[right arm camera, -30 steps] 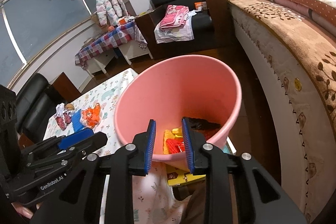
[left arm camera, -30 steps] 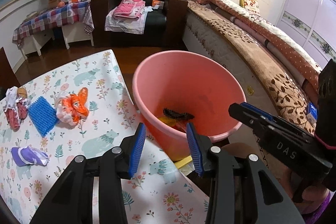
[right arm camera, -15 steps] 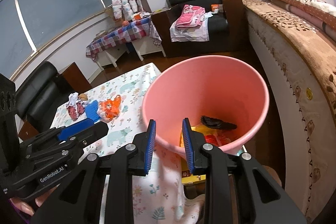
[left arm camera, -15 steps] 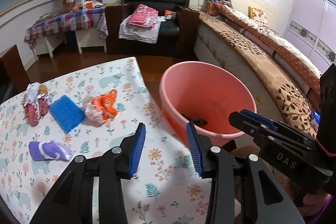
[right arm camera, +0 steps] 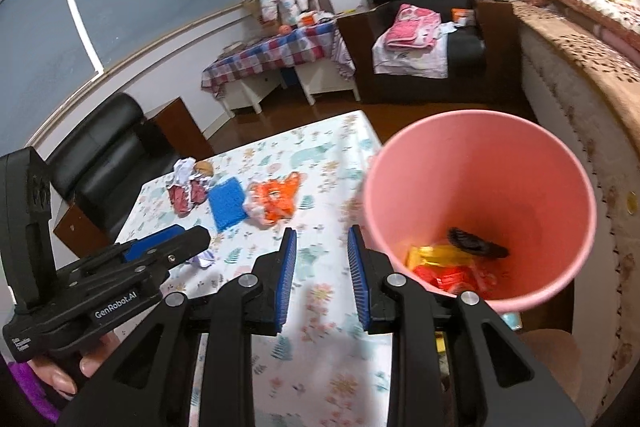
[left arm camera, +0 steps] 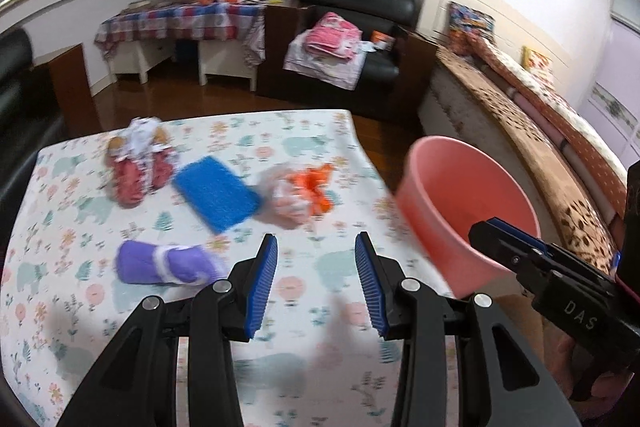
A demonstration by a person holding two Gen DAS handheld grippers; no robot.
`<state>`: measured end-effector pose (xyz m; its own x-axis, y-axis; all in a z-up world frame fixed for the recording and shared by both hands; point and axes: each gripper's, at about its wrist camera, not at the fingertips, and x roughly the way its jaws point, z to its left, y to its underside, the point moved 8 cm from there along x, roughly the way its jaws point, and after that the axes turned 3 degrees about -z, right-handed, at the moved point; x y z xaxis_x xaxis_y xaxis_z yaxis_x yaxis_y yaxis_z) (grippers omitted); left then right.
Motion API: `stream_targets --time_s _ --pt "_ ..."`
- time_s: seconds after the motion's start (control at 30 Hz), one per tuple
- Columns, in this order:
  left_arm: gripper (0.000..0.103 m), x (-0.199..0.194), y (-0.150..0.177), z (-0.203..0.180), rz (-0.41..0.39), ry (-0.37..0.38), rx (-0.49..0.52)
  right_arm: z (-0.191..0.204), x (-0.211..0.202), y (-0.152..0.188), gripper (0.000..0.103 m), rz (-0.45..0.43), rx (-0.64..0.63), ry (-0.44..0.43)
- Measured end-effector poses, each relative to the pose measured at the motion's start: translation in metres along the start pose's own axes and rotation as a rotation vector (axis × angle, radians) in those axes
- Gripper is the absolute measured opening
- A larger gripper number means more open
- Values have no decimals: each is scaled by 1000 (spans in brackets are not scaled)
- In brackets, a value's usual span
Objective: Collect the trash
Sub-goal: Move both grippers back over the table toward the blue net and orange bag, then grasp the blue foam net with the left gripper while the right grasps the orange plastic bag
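On the floral tablecloth (left arm camera: 80, 307) lie a purple wrapper (left arm camera: 168, 263), a blue scouring pad (left arm camera: 216, 198), an orange and white wrapper (left arm camera: 304, 194) and a red and white crumpled bag (left arm camera: 138, 163). My left gripper (left arm camera: 316, 281) hovers open over the cloth, just right of the purple wrapper, nothing between its pads. The pink bucket (right arm camera: 480, 163) stands off the table's right edge, holding yellow, red and dark trash (right arm camera: 452, 263). My right gripper (right arm camera: 322, 275) hangs empty over the table edge beside the bucket, its jaws opening.
A bed (left arm camera: 532, 115) with a brown patterned cover runs along the right. A black armchair (left arm camera: 352, 39) with pink laundry and a checked side table (left arm camera: 180, 23) stand at the back. Another black chair (right arm camera: 96, 155) sits left of the table.
Both grippers swung left, away from the bucket and over the tablecloth. The trash items now lie nearer in front of the left gripper. The right gripper's jaws have widened slightly.
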<state>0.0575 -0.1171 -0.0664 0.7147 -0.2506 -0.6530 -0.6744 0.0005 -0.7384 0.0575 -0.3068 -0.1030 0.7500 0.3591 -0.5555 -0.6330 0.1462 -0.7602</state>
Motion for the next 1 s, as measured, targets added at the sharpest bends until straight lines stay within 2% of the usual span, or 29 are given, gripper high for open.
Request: stream_targets --time_s 0.03,0.07,0.27,0.5,0.67,0.77,0.83,0.9,1.0 --pt "40 -1 0 8 -1 -9 -10 5 5 0 38 7 -3 -7" --pt "40 -1 0 14 -2 -15 -17 10 10 -1 39 15 -5 -18" --pt "40 0 1 59 -3 -69 -84 36 40 0 40 60 -49 -45" --pt "40 10 1 94 15 -109 -152 55 84 -5 40 110 -71 -61" --pt "40 19 -6 104 27 -118 -163 58 115 -10 40 126 -70 -47" --pt "40 27 -14 106 44 -100 -183 51 130 -11 40 137 -26 -38" --pt "44 35 -20 106 59 -80 -200 47 138 -10 40 154 5 -41" --pt "45 49 -25 104 92 -67 -216 45 144 -8 48 166 32 -60" --pt "45 70 -29 104 129 -76 -242 47 150 -9 48 171 38 -77"
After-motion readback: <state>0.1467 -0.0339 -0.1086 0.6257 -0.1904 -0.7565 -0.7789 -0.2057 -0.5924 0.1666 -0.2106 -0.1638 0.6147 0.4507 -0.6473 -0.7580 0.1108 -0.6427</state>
